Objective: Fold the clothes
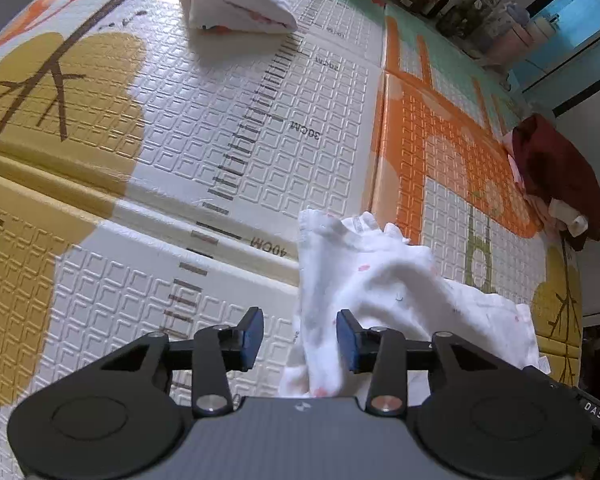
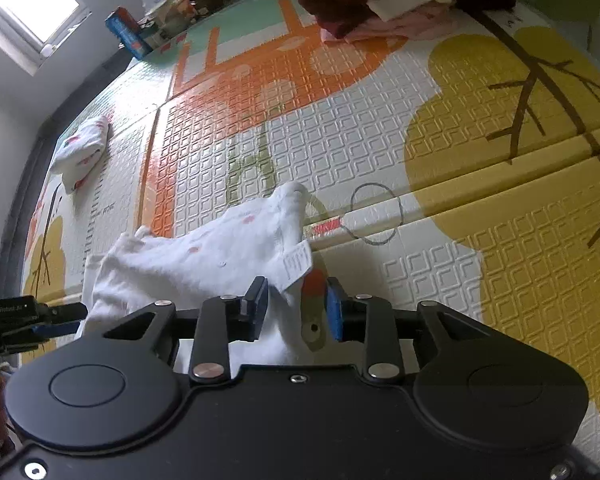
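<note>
While both tongs gape, white garment (image 1: 364, 280) lies crumpled on mat (image 1: 180, 160).

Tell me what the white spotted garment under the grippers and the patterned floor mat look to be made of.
White spotted garment: probably thin cotton knit, matte; it crumples into soft folds and carries a sewn care label. Floor mat: looks like foam with a glossy printed vinyl skin; its embossed square grid catches highlights, and it creases along fold seams.
</note>
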